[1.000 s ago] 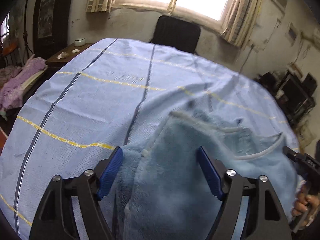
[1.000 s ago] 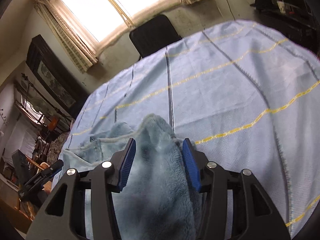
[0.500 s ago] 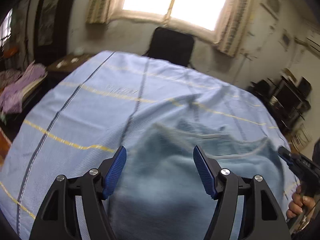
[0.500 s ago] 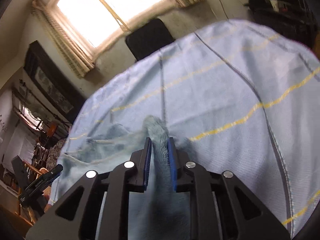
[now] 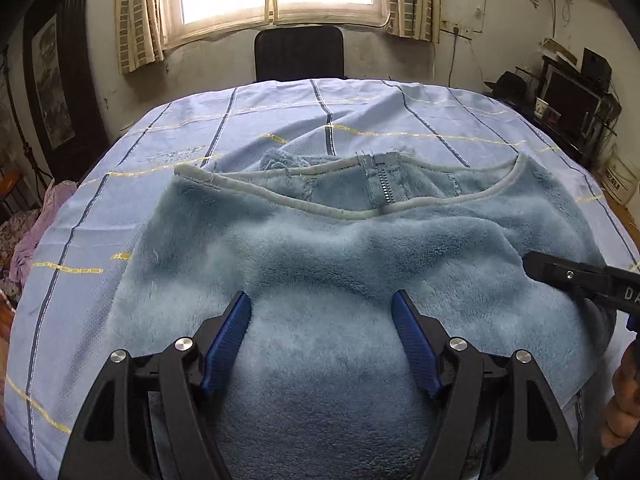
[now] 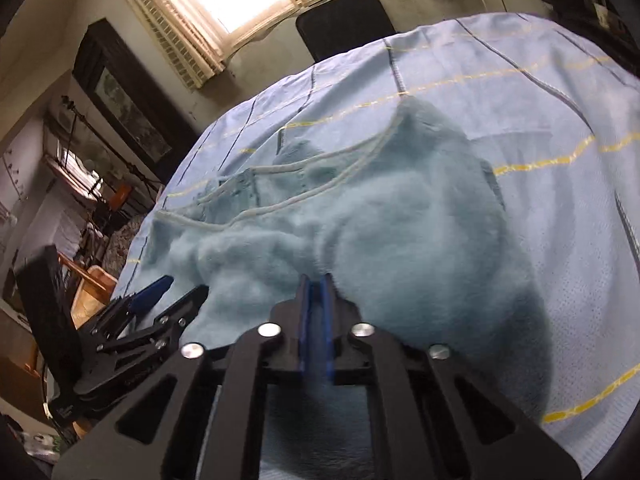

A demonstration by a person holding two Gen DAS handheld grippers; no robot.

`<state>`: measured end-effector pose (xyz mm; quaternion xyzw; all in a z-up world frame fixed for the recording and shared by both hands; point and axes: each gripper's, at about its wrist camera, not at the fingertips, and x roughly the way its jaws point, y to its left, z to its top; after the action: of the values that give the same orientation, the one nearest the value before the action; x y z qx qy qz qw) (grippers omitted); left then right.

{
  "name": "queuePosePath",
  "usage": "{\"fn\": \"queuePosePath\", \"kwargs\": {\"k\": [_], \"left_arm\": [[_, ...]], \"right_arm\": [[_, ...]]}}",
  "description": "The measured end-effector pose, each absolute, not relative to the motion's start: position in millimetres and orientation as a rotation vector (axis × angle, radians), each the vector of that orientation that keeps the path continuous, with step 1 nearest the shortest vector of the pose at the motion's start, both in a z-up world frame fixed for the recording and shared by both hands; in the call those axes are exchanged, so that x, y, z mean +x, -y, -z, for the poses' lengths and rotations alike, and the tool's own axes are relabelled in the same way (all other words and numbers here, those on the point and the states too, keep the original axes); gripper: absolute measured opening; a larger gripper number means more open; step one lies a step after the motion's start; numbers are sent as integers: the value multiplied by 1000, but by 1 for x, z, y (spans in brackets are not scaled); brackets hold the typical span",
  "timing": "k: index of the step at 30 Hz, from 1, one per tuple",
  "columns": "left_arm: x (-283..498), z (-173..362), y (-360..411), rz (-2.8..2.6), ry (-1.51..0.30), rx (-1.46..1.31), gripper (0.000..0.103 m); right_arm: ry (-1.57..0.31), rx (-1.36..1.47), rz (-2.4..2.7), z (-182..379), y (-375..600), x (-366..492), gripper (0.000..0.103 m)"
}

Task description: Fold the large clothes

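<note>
A fluffy light-blue fleece garment (image 5: 328, 256) with a grey-trimmed neckline and a short zipper (image 5: 384, 188) lies spread on the blue striped tablecloth (image 5: 160, 168). My left gripper (image 5: 322, 320) is open, its blue pads hovering just over the near part of the fleece. My right gripper (image 6: 316, 292) is shut on a pinch of the garment (image 6: 400, 216) at its near edge. The right gripper also shows at the right edge of the left wrist view (image 5: 580, 280), and the left gripper shows at the left of the right wrist view (image 6: 168, 296).
A black chair (image 5: 299, 54) stands at the table's far side under the window. A dark cabinet with electronics (image 5: 576, 96) is at the right. Purple cloth (image 5: 36, 224) lies off the table's left edge. Wooden furniture (image 6: 92, 284) stands beside the table.
The right gripper closed on the fleece and pulled it, spreading the garment flat with the neckline facing away. The left gripper stayed open and swung to face the window squarely.
</note>
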<state>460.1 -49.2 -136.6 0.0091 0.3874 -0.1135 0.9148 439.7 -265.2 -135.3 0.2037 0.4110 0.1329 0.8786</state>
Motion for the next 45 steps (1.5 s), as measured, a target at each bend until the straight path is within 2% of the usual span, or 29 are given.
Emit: {"fn": "queuePosePath", "kwargs": {"k": [3, 6, 8, 12, 15, 17, 21, 26, 35, 41, 42, 45], "left_arm": [[457, 129, 43, 232, -813, -22, 71], [440, 110, 40, 266, -776, -40, 71], [431, 100, 43, 279, -755, -40, 71], [420, 96, 50, 304, -755, -51, 72], [422, 109, 56, 295, -787, -48, 72], [427, 126, 59, 289, -828, -55, 74], [426, 134, 61, 274, -803, -21, 75], [427, 127, 41, 328, -811, -136, 75], [429, 134, 43, 315, -811, -97, 75], [435, 131, 29, 371, -834, -183, 72], [436, 130, 25, 378, -840, -206, 69], [438, 124, 8, 419, -850, -294, 65]], "right_arm": [[-851, 465, -281, 130, 270, 433, 0], [-811, 462, -287, 114, 275, 414, 6], [-781, 463, -279, 105, 279, 400, 13], [-756, 507, -275, 97, 290, 369, 20], [-752, 547, -264, 101, 298, 344, 33], [-756, 598, -249, 109, 308, 330, 38], [-790, 691, -237, 127, 319, 316, 42], [-807, 747, -199, 139, 320, 319, 61], [-789, 876, -93, 154, 317, 349, 62], [-746, 872, -9, 151, 312, 363, 62], [-737, 861, 9, 149, 310, 365, 60], [-699, 803, 47, 141, 307, 368, 42]]}}
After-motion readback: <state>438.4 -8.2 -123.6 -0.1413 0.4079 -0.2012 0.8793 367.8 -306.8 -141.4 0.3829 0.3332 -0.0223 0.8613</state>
